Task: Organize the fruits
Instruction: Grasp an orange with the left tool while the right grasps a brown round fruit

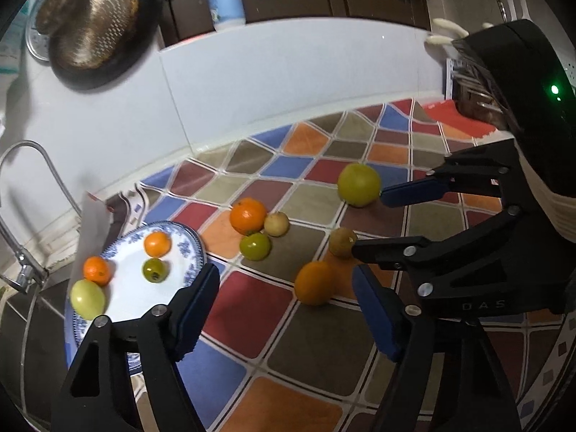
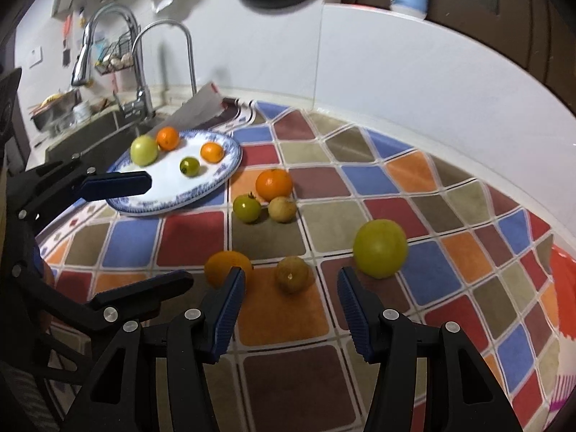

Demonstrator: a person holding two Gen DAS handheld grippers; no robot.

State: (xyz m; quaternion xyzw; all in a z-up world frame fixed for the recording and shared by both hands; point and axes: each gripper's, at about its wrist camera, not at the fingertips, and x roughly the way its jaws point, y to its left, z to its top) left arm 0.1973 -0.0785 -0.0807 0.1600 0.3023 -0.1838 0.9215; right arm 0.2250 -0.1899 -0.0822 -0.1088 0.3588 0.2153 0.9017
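Dim indoor light, soft shadows, fisheye-warped edges.

Left wrist view: looks forward and down along the left gripper (image 1: 284, 298), from just above the counter, facing the white back wall (image 1: 288, 82). The plate (image 1: 190, 252) lies at its lower left, near the sink-side edge.

Right wrist view: looks forward and down along the right gripper (image 2: 291, 288), close above the counter, facing the sink corner and tap (image 2: 165, 46).

Shared ground: the plate (image 2: 230, 151), the loose fruit on the patterned mat (image 2: 288, 316), and the wall. Each view also catches the other gripper.
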